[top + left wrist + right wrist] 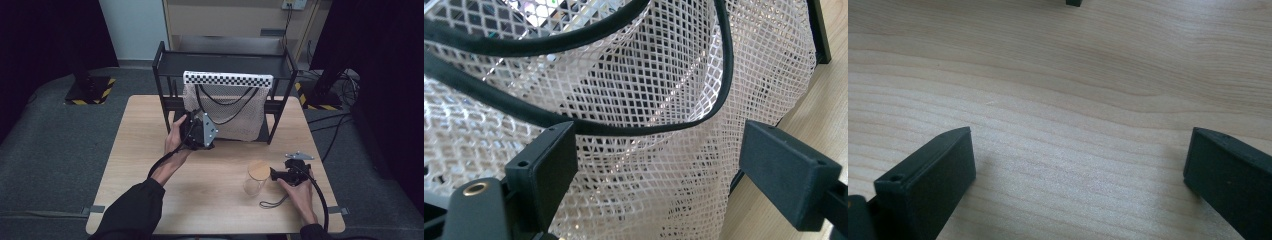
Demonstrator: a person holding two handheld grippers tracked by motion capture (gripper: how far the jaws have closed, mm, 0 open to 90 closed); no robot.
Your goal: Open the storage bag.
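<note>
A pale mesh bag [235,112] with black handles hangs from the black shelf rack [162,70] at the back of the table. My left gripper [202,132] is held up against the bag's left lower part. In the left gripper view it [659,135] stands open, with the mesh [649,195] and one black handle loop [624,126] just past the jaws and nothing clamped. My right gripper [291,170] sits low at the front right, beside a clear glass jar [255,184] with a round wooden lid [259,170]. It [1080,137] is open over the bare tabletop [1073,75].
A black-and-white checkered strip [227,78] runs along the rack's top shelf edge above the bag. The wooden table [145,175] has bare surface at the left and front. Dark stands and cables sit on the grey floor behind the table.
</note>
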